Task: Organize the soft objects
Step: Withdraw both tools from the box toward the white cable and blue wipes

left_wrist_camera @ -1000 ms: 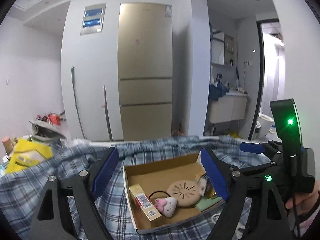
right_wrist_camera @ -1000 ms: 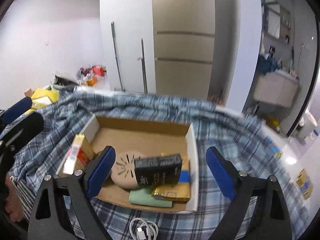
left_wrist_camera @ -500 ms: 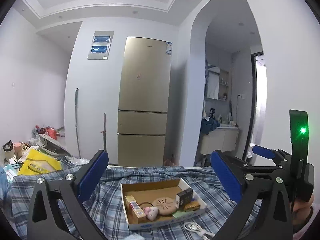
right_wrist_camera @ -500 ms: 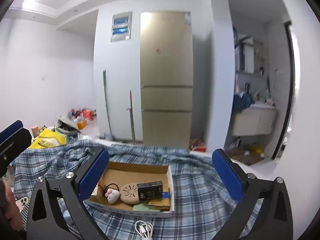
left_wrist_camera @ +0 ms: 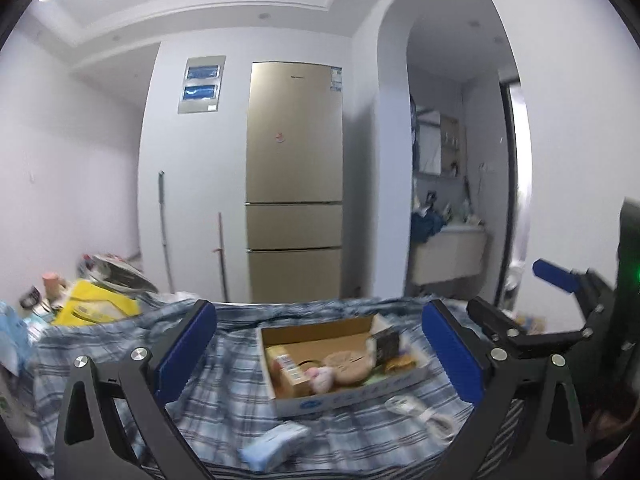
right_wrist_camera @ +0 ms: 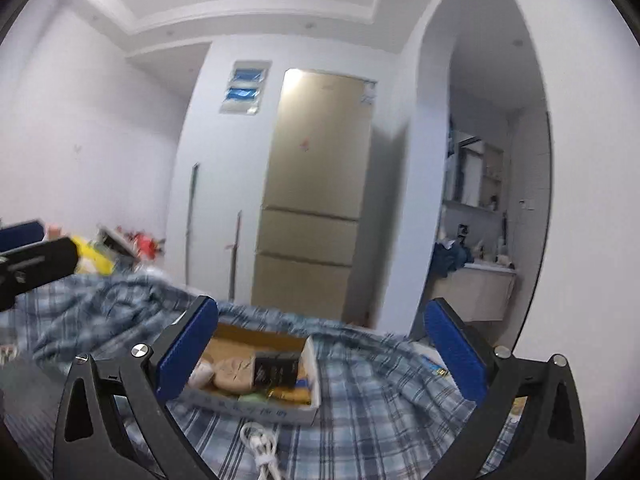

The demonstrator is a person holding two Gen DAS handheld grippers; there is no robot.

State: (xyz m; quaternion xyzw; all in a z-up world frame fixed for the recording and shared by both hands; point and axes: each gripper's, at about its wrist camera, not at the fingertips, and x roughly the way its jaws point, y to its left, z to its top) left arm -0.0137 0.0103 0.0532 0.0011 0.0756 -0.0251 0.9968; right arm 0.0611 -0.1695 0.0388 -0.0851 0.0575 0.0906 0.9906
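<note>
A shallow cardboard box (left_wrist_camera: 348, 394) (right_wrist_camera: 308, 402) lies on a blue plaid cloth (left_wrist_camera: 224, 396) (right_wrist_camera: 372, 404). Inside it sit a small pink plush (left_wrist_camera: 322, 376), a round tan pad (left_wrist_camera: 346, 364) (right_wrist_camera: 234, 372), a black packet (left_wrist_camera: 386, 344) (right_wrist_camera: 276, 368) and a yellow carton (left_wrist_camera: 286, 368). A pale blue soft pack (left_wrist_camera: 276, 444) rests on the cloth in front of the box. My left gripper (left_wrist_camera: 318, 354) stands open, held back from the box with nothing between its pads. My right gripper (right_wrist_camera: 320, 354) is open too, to the right of the box and apart from it.
A white coiled cable (left_wrist_camera: 424, 412) (right_wrist_camera: 260, 446) lies on the cloth near the box. A gold fridge (left_wrist_camera: 294, 220) stands against the far wall, with yellow bags and clutter (left_wrist_camera: 92, 300) at left. An archway (left_wrist_camera: 452, 200) opens at right.
Both grippers have pulled back from the box, which now looks smaller and farther. Their jaws stand wider than a second ago. The right view has swung rightward.
</note>
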